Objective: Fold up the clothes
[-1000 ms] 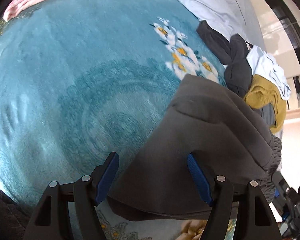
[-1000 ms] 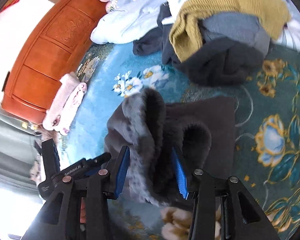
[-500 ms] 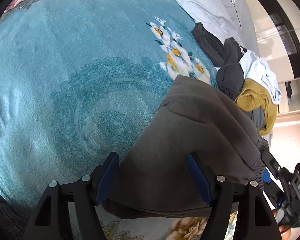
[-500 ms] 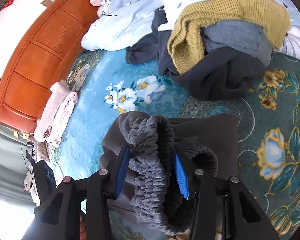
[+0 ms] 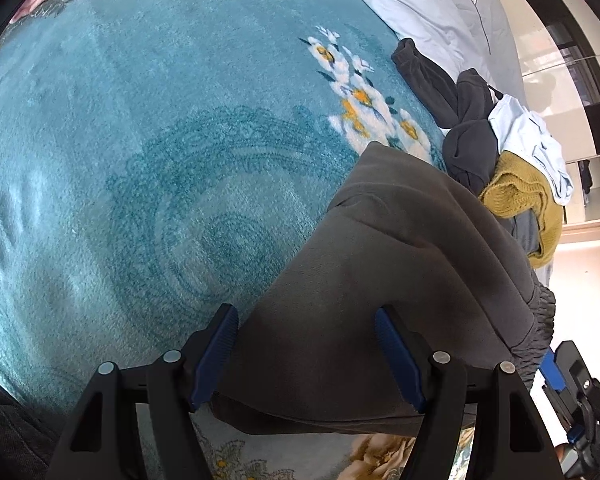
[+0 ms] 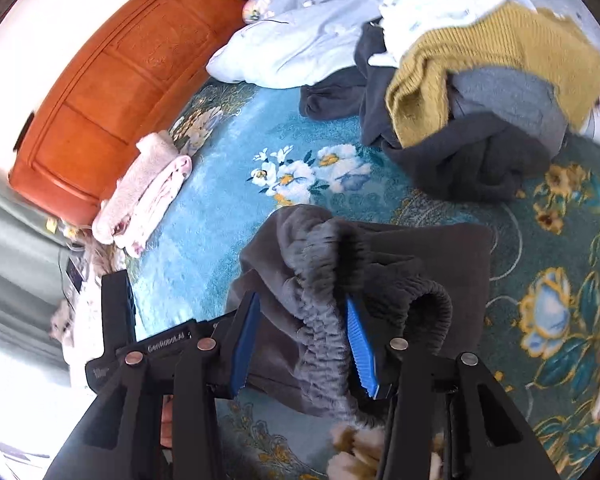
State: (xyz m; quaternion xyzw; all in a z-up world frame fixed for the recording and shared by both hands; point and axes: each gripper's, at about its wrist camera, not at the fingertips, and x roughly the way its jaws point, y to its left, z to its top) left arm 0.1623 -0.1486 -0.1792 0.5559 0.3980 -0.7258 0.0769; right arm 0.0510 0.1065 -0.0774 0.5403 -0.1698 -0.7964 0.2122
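Note:
Dark grey fleece trousers lie partly folded on the blue floral blanket. My left gripper is open, its blue pads on either side of the trousers' folded edge. My right gripper has its pads around the bunched elastic waistband, fabric filling the gap; the waistband is lifted off the trousers below. The right gripper's body shows at the lower right of the left wrist view.
A heap of unfolded clothes, mustard sweater on top, lies behind the trousers. Folded pink clothes sit by the wooden headboard. A pale blue duvet lies at the back.
The right gripper has lifted the waistband, turning it so the elastic shows, and carried it slightly toward the left gripper. The left gripper has stayed open over the trousers' edge.

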